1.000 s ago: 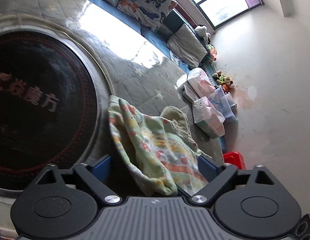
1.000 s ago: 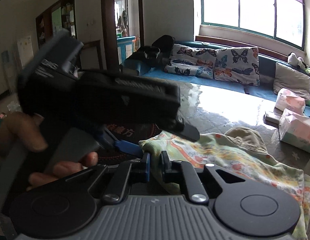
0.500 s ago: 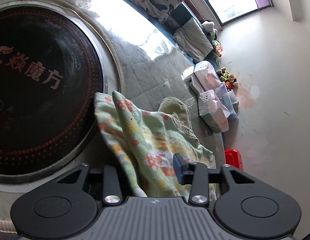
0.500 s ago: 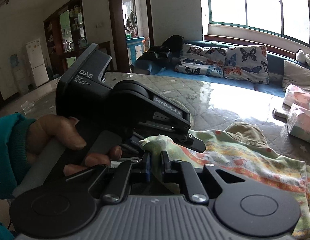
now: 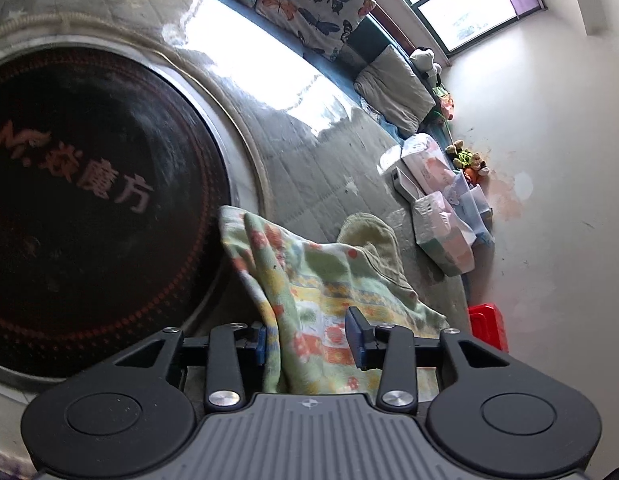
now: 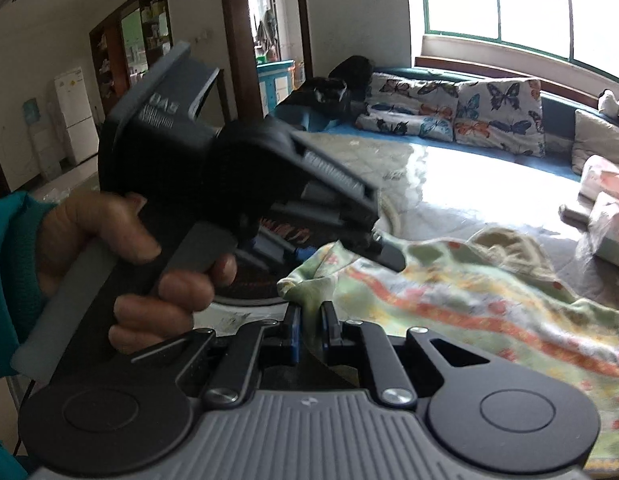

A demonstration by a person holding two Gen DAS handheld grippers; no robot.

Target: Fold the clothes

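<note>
Nearest the lens in the right wrist view, the right claw (image 6: 310, 330) has its pads pressed together on a bunched corner of the printed cloth (image 6: 461, 300), pinching it tight. In the left wrist view, the left claw (image 5: 311, 340) has just been closing around a thicker gather of the same cloth (image 5: 309, 292); fabric fills the gap and both blue pads sit against it, so it reads as a grip on a fat fold rather than a spread claw.

The cloth runs away from both claws across the quilted desk (image 5: 309, 152), its long axis heading toward the cushions, with an olive garment (image 5: 373, 240) lying partly under its far edge. The two claws hold the near edge side by side, the left one just beyond the right, so lifting and carrying that edge away over the far part looks like the coming fold.

Only the right wrist view shows the left claw from outside (image 6: 341, 216), with the person's hand (image 6: 121, 264) on its handle. Only the left wrist view shows the dark round plate (image 5: 89, 208) touching the cloth's side, and the tissue packs (image 5: 441, 216) farther off by the wall.
</note>
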